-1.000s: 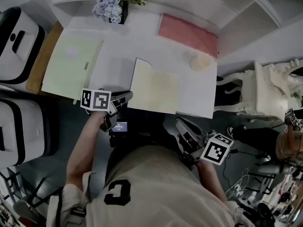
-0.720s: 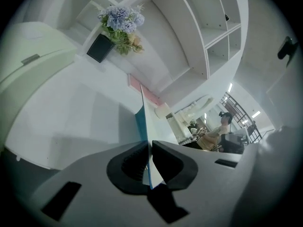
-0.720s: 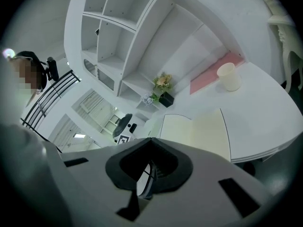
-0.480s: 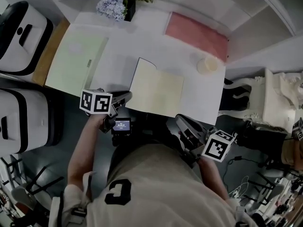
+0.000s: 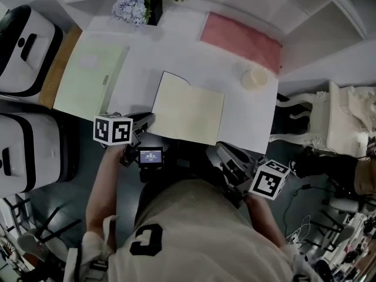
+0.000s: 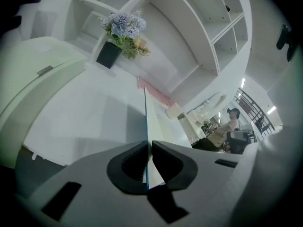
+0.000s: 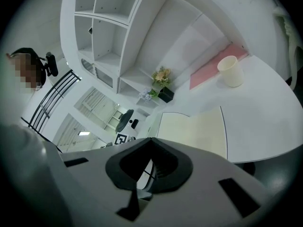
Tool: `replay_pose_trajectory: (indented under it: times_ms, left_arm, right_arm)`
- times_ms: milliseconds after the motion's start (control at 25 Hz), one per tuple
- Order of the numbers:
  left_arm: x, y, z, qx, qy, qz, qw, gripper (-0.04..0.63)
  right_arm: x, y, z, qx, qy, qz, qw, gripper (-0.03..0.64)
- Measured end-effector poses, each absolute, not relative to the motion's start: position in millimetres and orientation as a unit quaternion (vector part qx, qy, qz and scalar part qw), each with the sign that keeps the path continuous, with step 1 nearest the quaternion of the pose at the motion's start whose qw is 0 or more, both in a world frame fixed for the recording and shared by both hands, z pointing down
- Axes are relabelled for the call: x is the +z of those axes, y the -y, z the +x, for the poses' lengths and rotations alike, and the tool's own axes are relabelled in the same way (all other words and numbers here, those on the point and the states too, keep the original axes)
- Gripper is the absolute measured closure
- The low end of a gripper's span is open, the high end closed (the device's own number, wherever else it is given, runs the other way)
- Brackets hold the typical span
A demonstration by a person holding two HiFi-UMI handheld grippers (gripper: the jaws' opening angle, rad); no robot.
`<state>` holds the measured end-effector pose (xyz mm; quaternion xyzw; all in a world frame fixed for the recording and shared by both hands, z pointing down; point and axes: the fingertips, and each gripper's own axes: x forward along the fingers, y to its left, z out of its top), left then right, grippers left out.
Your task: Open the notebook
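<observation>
around: green pad (image 5: 88,81) on the left, cup (image 5: 254,79) and pink mat (image 5: 239,41) back right, flowers (image 5: 132,6) at the back
notebook (image 5: 188,115): mid worktop (image 5: 147,69), by the front edge, cover (image 6: 146,122) standing up edge-on
left tongs (image 6: 148,148): pinched on the cover, tilted down
right tongs (image 7: 150,143): closed, empty, just off the front edge
room: white shelves (image 7: 118,37) behind
</observation>
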<state>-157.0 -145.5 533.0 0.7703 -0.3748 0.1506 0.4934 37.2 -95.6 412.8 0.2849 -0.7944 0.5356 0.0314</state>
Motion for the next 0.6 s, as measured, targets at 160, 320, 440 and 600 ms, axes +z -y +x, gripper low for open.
replay_pose_trajectory:
  times_ms: [160, 320, 440, 600]
  left_arm:
    - [537, 148, -163, 0.159, 0.39, 0.766, 0.485, 0.557]
    - [543, 148, -168, 0.172, 0.403, 0.761, 0.478, 0.558]
    - [551, 146, -175, 0.184, 0.413, 0.754, 0.476, 0.557]
    - [556, 146, -179, 0.185, 0.417, 0.752, 0.476, 0.557]
  right_arm:
    - [413, 94, 39, 0.535, 0.793, 0.29, 0.029, 0.604]
    - [413, 92, 40, 0.535, 0.79, 0.299, 0.025, 0.604]
    - [414, 89, 40, 0.535, 0.788, 0.303, 0.023, 0.604]
    - [413, 86, 40, 0.536, 0.785, 0.309, 0.019, 0.604]
